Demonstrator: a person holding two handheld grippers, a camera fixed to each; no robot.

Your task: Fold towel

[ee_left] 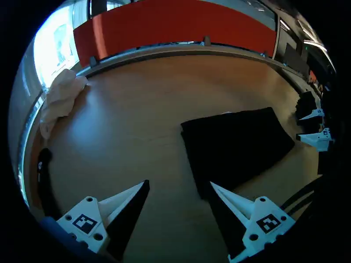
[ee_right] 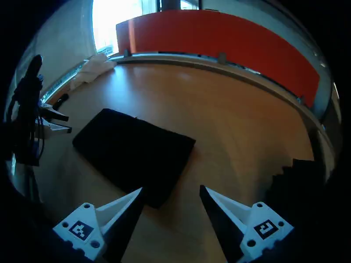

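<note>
A black towel (ee_left: 237, 147) lies flat and folded into a rectangle on the wooden table (ee_left: 140, 122). My left gripper (ee_left: 180, 190) hovers open just off its near corner, nothing between the fingers. In the right gripper view the same towel (ee_right: 134, 153) spreads ahead and left of my right gripper (ee_right: 171, 195), which is open and empty above the towel's near corner. The other gripper (ee_right: 55, 120) shows at the far left of that view, beyond the towel. In the left gripper view the other gripper (ee_left: 316, 127) sits at the right edge, past the towel.
A crumpled cream cloth (ee_left: 61, 98) lies at the table's far left corner, also seen as a pale cloth (ee_right: 92, 68). A stack of dark folded cloths (ee_right: 298, 184) sits at the right. An orange partition (ee_left: 175, 26) runs behind the table's far edge.
</note>
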